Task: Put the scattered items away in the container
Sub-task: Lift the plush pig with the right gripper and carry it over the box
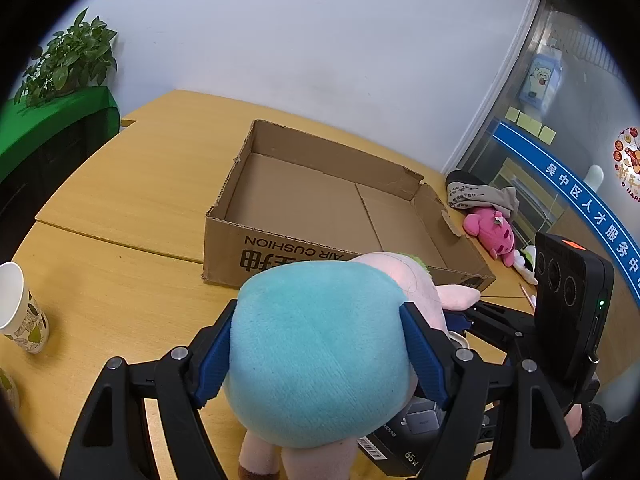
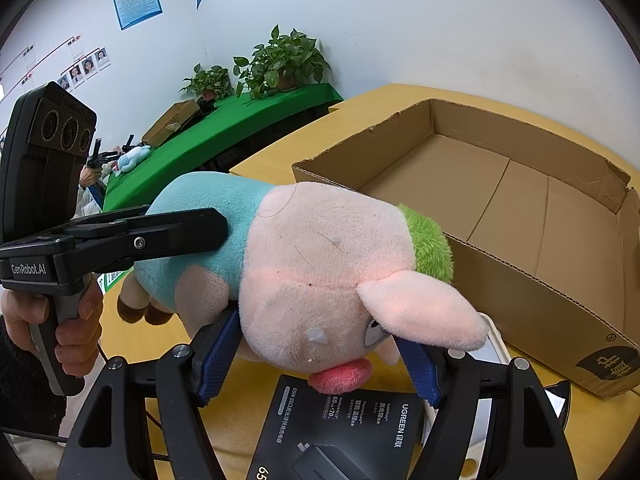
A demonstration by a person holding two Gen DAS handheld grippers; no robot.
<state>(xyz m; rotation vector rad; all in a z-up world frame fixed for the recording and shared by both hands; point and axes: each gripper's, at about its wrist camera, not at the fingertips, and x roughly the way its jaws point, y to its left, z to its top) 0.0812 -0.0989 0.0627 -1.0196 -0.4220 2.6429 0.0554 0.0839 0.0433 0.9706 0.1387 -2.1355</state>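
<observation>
1. The soft pink pig plush with a turquoise body and a green tuft (image 2: 320,264) hangs above the wooden counter (image 1: 120,200), just in front of the shallow open brown cardboard box (image 1: 320,196), not yet inside it.
2. The left tongs (image 1: 320,356) pinch its turquoise rump, the blue pads pressed into both flanks; the right tongs (image 2: 320,360) pinch its pink head, one pad behind the cheek and the other under the ear.
3. The plush hides most of what lies below it: a black charger carton with white lettering (image 2: 340,432) shows only in part, its lower edge cut off by the picture, and a white object just right of it is too covered to identify.
4. The pig's legs are cut off at the bottom of the left wrist view, and its face points down, so only the tongue and one eye show in the right wrist view.
5. The box has a torn far right corner and a bare floor; its near wall stands just beyond the plush.
6. To the left the counter lies open as far as a white paper cup with a leaf print (image 1: 20,312) near the edge.
7. Past the box's right side lie a small bright pink plush toy (image 1: 492,232) and a grey folded cloth (image 1: 480,194).
</observation>
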